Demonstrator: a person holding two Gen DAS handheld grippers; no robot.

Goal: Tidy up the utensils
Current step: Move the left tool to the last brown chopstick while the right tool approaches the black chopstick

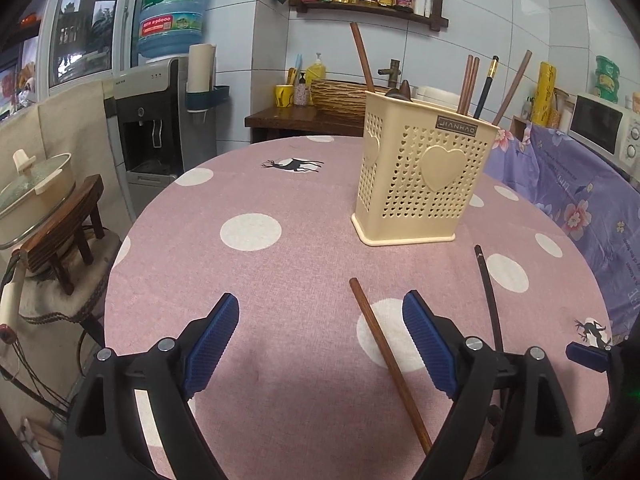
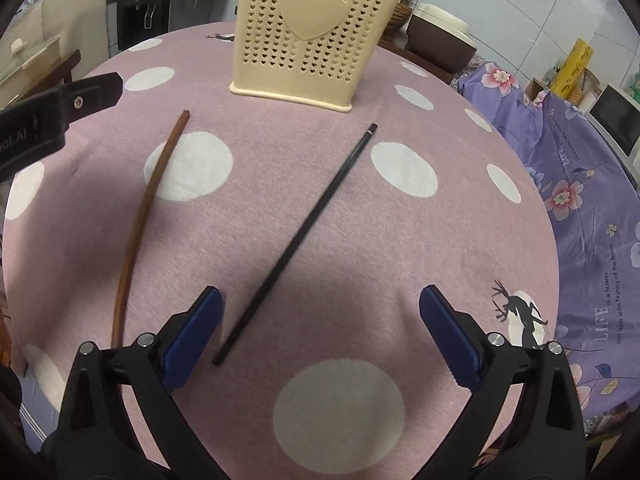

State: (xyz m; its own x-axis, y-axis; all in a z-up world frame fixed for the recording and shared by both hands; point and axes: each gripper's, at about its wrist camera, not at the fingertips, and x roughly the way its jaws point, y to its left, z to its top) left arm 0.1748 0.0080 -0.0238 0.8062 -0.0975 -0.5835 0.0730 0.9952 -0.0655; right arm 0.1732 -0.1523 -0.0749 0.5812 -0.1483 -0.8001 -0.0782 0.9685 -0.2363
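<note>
A cream perforated utensil holder (image 1: 420,178) with heart shapes stands on the pink dotted tablecloth and holds several chopsticks (image 1: 468,84); it also shows in the right wrist view (image 2: 316,36). A brown wooden chopstick (image 1: 388,360) lies on the cloth between my left gripper's open fingers, nearer the right one; it also shows in the right wrist view (image 2: 140,216). A black chopstick (image 2: 300,236) lies flat just ahead of my right gripper's left finger; it also shows in the left wrist view (image 1: 488,292). My left gripper (image 1: 320,340) is open and empty. My right gripper (image 2: 320,336) is open and empty.
The round table (image 1: 280,280) has its edge to the left and right. A water dispenser (image 1: 156,120) and a stool with a pot (image 1: 48,208) stand at the left. A purple floral cloth (image 2: 592,200) covers furniture at the right, with a microwave (image 1: 604,128) on it.
</note>
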